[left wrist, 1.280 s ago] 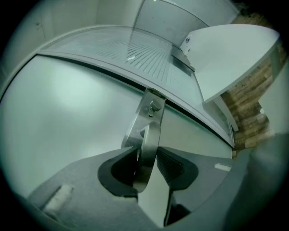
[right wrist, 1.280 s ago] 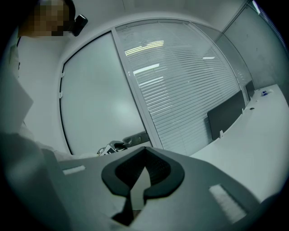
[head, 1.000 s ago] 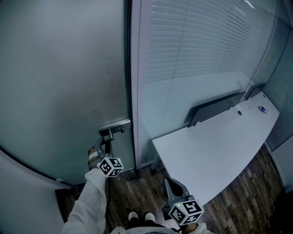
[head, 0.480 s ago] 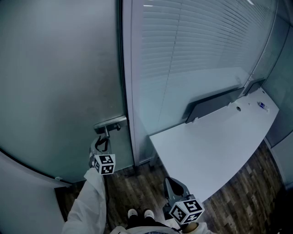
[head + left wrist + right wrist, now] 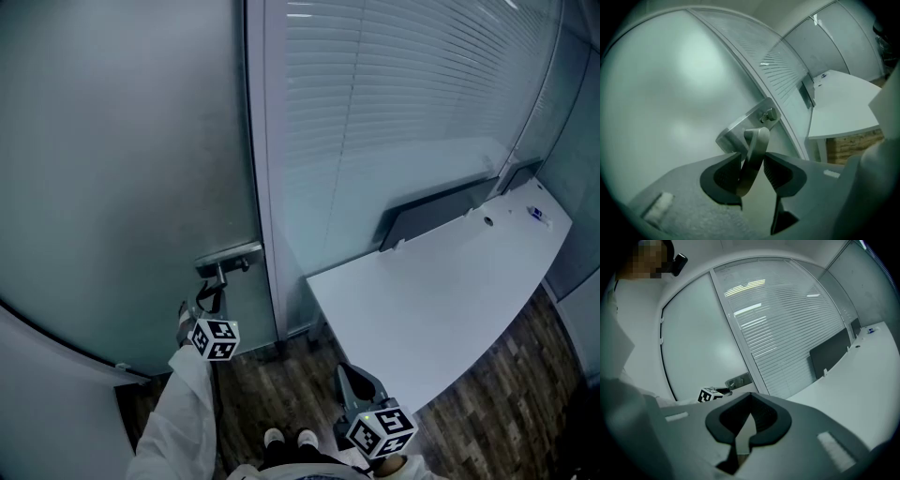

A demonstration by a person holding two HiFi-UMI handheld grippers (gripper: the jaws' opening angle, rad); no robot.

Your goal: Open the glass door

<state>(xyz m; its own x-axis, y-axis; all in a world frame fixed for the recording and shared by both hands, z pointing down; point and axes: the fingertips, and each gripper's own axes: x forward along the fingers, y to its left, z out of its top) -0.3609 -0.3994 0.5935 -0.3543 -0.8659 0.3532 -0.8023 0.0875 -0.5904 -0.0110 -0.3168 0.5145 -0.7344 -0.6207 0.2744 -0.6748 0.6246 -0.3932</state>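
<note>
At the right edge of the frosted glass door [image 5: 122, 159], just below its metal lock plate [image 5: 229, 255], the head view shows the left gripper [image 5: 208, 302] raised to the lever handle [image 5: 219, 277]. The lever hangs steeply down from the plate rather than lying level, so I judge it is being turned to free the latch. The door lies flush with its frame [image 5: 266, 169] and looks not yet open. The right gripper [image 5: 349, 375] hangs low near the person's body, well apart from the door and just beside the near edge of the white desk [image 5: 441, 291]. It seems to have no part in this step. Slatted blinds [image 5: 403, 103] fill the glazed partition to the right of the frame. A dark panel [image 5: 436, 220] stands along the desk's far edge, and the floor [image 5: 272, 389] is dark wood plank.

From the left gripper view, the jaws stand at a middling width, closed on the lever. It lies aslant between them, against the left pad [image 5: 724, 173] low down and against the right jaw's tip higher up. Such a hold would let a roll of the wrist turn the lever.

From the right gripper view, the jaws meet tip to tip with nothing between them. They point across the room toward the door, the blinds and the desk.
</note>
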